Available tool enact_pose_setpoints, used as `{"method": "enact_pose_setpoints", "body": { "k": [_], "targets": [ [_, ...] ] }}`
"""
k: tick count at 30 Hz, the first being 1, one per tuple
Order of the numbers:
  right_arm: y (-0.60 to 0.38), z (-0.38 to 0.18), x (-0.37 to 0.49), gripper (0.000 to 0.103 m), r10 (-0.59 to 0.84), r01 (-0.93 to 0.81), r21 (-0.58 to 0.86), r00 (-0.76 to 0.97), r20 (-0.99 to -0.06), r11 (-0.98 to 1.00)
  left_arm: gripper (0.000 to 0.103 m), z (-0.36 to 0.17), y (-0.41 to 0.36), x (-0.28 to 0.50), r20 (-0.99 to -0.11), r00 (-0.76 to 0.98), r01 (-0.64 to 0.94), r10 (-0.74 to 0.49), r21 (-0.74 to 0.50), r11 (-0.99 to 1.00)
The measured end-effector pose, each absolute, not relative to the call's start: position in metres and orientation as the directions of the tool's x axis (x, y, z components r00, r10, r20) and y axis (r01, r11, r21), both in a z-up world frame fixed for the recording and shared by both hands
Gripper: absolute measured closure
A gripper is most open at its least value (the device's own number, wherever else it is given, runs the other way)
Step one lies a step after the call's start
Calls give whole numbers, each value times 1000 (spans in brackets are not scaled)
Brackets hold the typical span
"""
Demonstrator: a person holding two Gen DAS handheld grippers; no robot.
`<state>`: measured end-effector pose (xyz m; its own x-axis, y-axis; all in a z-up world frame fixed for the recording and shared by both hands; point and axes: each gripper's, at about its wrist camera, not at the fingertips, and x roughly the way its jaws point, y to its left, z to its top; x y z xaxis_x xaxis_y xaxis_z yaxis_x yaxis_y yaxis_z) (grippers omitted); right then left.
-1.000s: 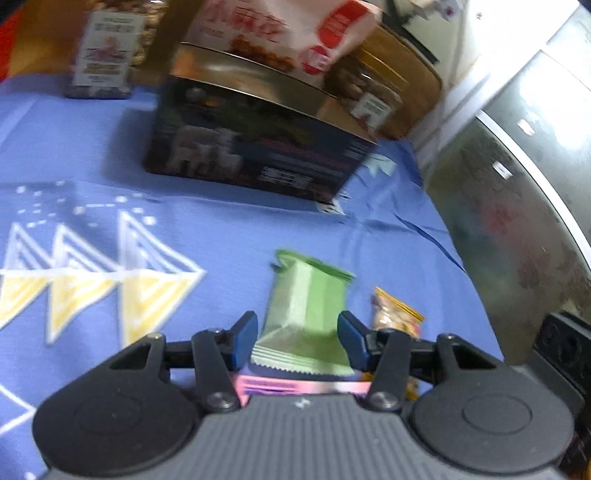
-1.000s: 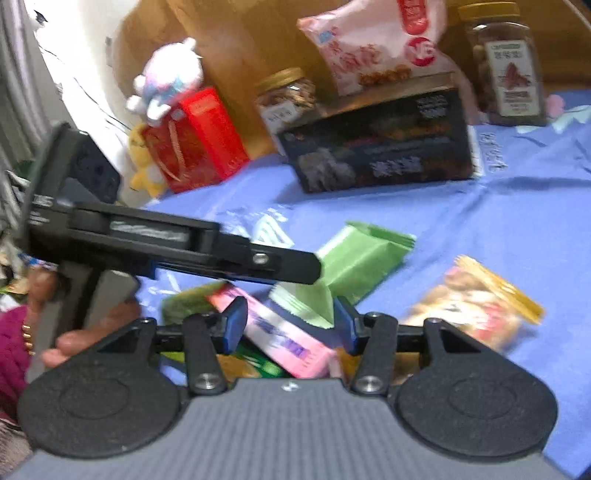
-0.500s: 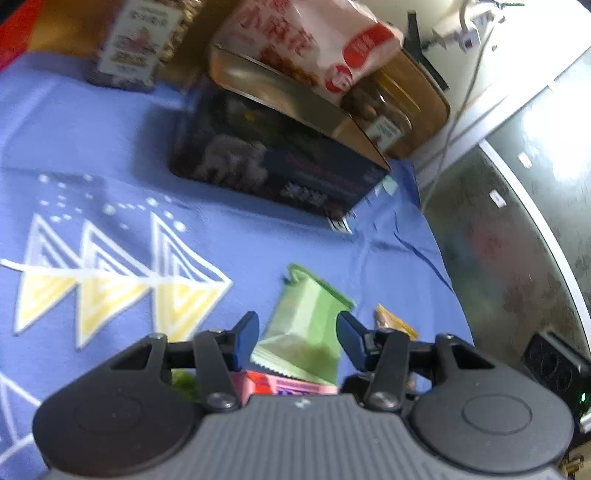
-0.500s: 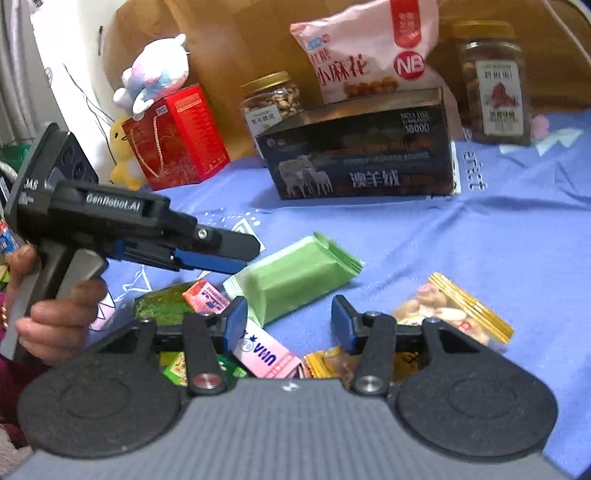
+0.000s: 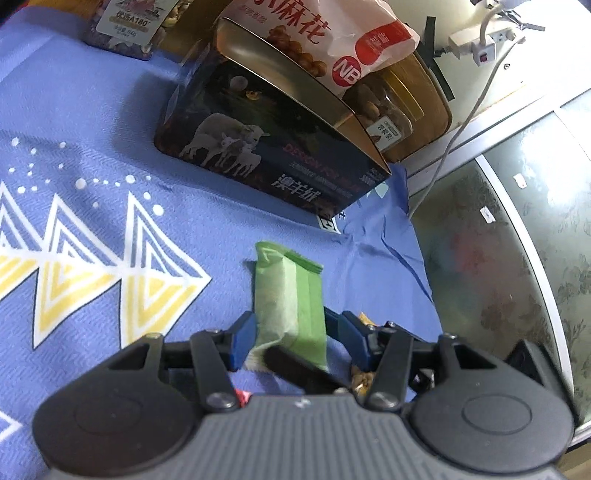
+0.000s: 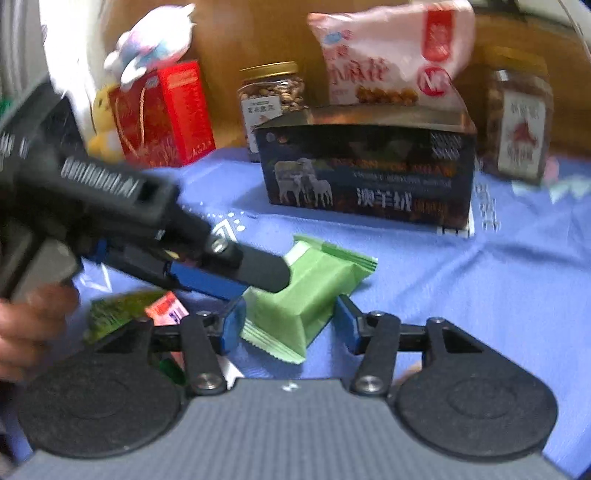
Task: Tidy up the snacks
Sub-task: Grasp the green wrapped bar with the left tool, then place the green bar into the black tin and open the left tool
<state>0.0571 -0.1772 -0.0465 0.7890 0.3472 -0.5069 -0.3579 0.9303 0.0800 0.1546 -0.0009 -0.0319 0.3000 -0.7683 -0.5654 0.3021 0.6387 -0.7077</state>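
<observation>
Now green packet (image 5: 290, 302) between left tool (image 5: 289, 336) fingers

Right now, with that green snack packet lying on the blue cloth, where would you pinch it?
Across its narrow width, near the middle of the green packet, coming from the near crimped end. It lies flat and long, and its padded sides already sit between the left gripper fingers.

Left gripper (image 5: 288, 334) jaws spread, straddling near end of green snack packet (image 5: 288, 299) lying on blue patterned cloth (image 5: 92, 229). Black finger (image 5: 299, 369) of right gripper crosses packet's near end. Dark sheep-printed box (image 5: 266, 155) beyond, snack bag (image 5: 317, 33) on top.
</observation>
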Motion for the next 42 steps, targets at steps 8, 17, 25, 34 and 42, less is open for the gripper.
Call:
{"method": "enact_pose_setpoints", "body": {
  "k": [8, 17, 25, 34, 42],
  "targets": [
    [-171, -41, 50, 59, 295, -344, -42, 855, -426, 938, 54, -16, 2, 155, -536, 347, 328, -770, -699, 635],
    [-169, 15, 84, 60, 311, -347, -115, 917, -252, 931, 54, 53, 3, 190, -459, 470, 427, -754, -629, 650],
    [-171, 31, 163, 64, 354, -372, -5, 887, -297, 928, 55, 43, -11, 260, -523, 499, 348, -691, -609, 713],
    [-172, 15, 176, 62, 333, -347, 14, 888, -316, 938, 56, 39, -18, 273, -546, 530, 331, -649, -572, 751],
    [-202, 14, 124, 62, 328, -309, 109, 903, -277, 945, 53, 56, -9, 208, -528, 593, 402, -608, -460, 792]
  ]
}}
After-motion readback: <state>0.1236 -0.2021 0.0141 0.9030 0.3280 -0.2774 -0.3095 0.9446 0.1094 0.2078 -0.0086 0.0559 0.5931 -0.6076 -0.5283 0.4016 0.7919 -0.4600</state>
